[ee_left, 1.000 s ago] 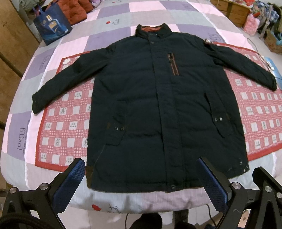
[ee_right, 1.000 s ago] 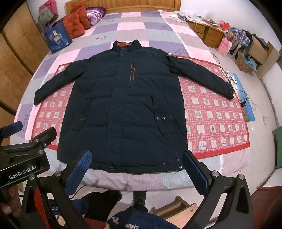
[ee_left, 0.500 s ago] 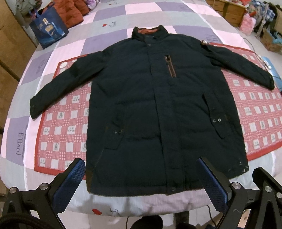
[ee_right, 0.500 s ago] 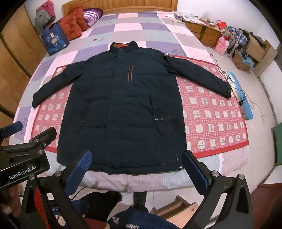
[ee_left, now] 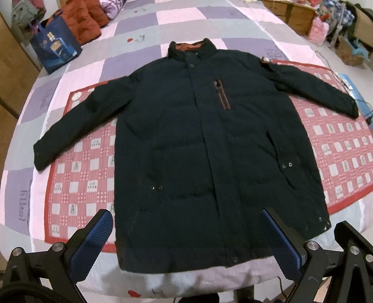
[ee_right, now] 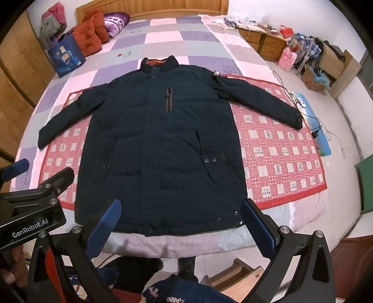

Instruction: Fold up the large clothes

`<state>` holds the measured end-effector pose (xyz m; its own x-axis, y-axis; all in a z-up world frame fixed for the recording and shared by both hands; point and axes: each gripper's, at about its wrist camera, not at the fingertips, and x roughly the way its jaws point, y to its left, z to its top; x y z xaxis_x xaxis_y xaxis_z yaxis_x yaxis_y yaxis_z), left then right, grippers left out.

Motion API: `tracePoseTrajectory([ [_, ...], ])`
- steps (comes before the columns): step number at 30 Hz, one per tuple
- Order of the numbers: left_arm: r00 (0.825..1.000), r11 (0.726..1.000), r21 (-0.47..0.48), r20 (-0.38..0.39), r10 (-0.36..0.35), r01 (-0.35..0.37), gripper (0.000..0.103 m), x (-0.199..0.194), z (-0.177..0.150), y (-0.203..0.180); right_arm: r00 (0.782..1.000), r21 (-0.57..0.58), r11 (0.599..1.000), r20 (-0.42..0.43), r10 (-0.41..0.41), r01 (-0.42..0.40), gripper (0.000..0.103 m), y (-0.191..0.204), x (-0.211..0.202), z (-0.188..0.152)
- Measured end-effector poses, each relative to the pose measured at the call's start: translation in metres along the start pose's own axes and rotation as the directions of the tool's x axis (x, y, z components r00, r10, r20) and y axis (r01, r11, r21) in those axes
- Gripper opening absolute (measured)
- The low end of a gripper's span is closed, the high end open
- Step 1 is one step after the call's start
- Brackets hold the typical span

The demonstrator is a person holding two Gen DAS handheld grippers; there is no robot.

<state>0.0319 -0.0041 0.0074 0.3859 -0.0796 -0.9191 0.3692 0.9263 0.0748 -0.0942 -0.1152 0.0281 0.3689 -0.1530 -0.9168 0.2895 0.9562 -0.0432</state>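
Nothing is folded yet. The dark navy padded coat (ee_left: 209,149) lies front up and fully spread on the red checked mat (ee_left: 77,186) over the patchwork bed (ee_left: 139,28), collar toward the headboard, both sleeves stretched out to the sides, hem at the near edge of the bed. Every fold is left to do — sleeves in, then the body, I would judge. The left tongs (ee_left: 193,244) hang just above the hem with their blue pads apart and empty; the right tongs (ee_right: 181,228) do the same, open on nothing.

The left wrist view sits closer and is blurred, so the small pale marks near the right hem corner are probably specks, though I cannot tell. The right wrist view takes in more — the wooden headboard (ee_right: 177,7), the cluttered floor with bedside drawers (ee_right: 261,42), and the left gripper's body marked GenRobot.AI, with part of the hand (ee_right: 11,268) holding it.
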Motion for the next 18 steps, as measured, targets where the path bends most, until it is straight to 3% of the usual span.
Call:
tracePoseTrajectory([
  [12,0.998,0.999,0.027,0.051,-0.039,0.038,0.102,0.01,0.041,0.024,0.998,-0.003,0.998,0.022,-0.058,0.058,0.103,0.028,0.004,0.042],
  [18,0.995,0.999,0.012,0.1,-0.032,0.031,0.102,0.022,0.099,0.027,0.996,-0.044,0.998,0.083,-0.043,0.047,0.103,0.026,0.014,0.102],
])
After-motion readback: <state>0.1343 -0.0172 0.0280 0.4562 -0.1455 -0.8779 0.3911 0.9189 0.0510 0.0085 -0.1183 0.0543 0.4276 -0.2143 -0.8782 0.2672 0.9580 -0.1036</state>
